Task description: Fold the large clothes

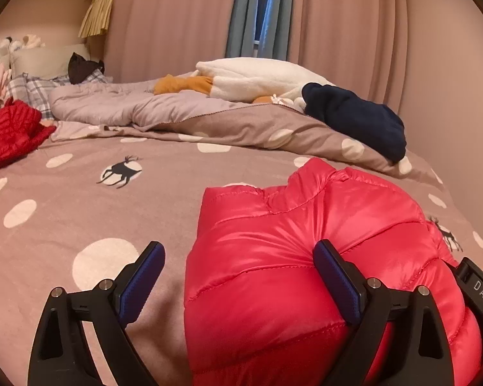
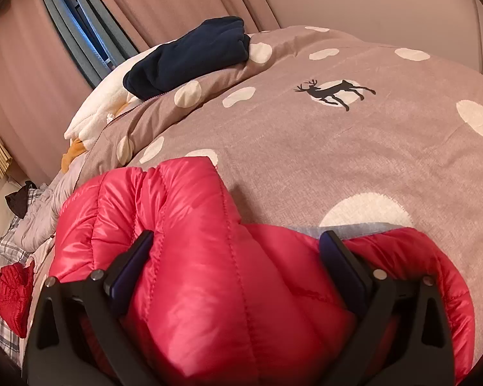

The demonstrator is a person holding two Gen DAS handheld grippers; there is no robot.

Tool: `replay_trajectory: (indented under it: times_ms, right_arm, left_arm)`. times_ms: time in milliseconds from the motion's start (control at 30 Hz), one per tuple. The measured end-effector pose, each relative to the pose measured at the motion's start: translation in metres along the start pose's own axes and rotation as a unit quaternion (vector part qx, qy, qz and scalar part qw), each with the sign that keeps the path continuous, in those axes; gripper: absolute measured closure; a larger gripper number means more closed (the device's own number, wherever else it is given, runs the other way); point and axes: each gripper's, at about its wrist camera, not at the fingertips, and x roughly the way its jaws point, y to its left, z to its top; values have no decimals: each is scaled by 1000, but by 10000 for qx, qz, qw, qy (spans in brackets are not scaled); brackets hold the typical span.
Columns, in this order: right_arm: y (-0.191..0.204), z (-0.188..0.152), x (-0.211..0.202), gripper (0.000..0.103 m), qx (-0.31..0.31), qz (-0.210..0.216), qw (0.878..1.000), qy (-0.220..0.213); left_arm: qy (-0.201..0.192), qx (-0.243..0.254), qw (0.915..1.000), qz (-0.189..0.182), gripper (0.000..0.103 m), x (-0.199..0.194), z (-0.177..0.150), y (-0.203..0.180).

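My left gripper [image 1: 238,259] and right gripper [image 2: 236,246] match: black plastic arms, silver screws, blue ribbed pads [image 1: 338,284], white "DAS" lettering.

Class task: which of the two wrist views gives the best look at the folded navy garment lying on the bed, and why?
The left wrist view: the navy garment lies level, with its whole folded shape seen against the quilt. In the right wrist view it appears tilted near the top edge, its lower part sunk behind the quilt's fold.

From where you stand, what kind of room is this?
Most likely a bedroom. A wide bed with a taupe, white-dotted deer-print cover fills the view, a rumpled lilac quilt and plaid pillow lie on it, and long pink curtains hang behind.
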Motion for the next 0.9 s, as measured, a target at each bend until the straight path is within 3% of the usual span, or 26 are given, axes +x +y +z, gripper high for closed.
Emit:
replay_trajectory:
  times_ms: [500,633,800,900]
  right_arm:
    - [5,4,-4,2,19,-66,9999,98]
    - [8,12,-32,1,-24,177,9990,410]
    - [-14,7,-89,0,-539,472,9974,75]
    - [-43,-2,-99,0,-392,566,9972,277]
  left_arm:
    - [77,-222,9997,22,5,-3,4,8]
    - [203,-279,9994,-51,5,-12,11,21]
    - [312,-571,9979,0,5,-34,12,40]
    - [522,-718,9958,-245,5,-42,10,48]
